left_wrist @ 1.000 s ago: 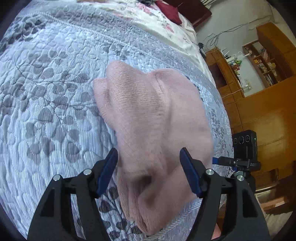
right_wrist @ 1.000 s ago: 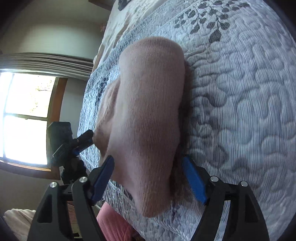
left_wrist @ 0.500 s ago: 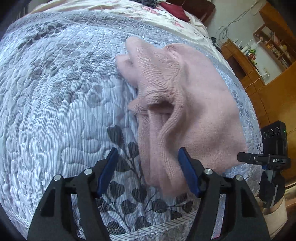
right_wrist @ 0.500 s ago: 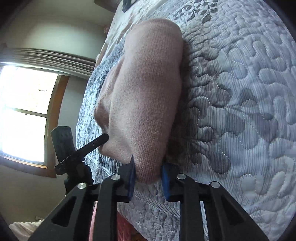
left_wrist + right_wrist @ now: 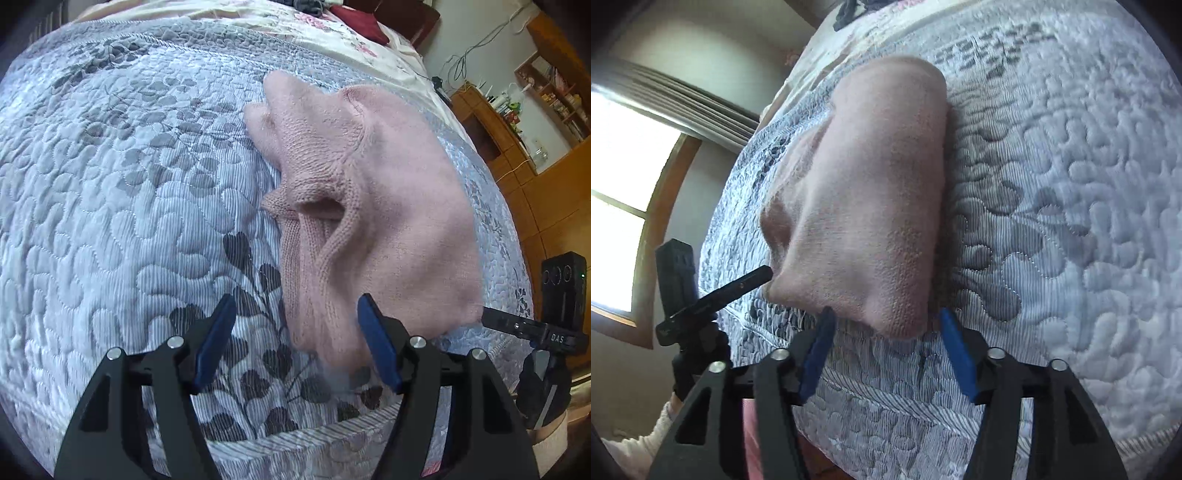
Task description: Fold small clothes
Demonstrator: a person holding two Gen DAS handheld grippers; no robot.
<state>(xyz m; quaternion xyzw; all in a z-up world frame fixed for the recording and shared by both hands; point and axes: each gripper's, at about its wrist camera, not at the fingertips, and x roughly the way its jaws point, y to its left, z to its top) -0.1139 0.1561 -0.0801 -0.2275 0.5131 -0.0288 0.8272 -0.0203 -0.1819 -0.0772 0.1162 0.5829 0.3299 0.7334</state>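
Pink knit garment lies bunched on the quilted bed near its edge, soft, light, floppy (grab a hem corner, likely). Left gripper and right gripper both spread wide, holding nothing. Only the left view shows the rumpled folds.

Bedspread lies bare leftward — camera mount crowds the edge.
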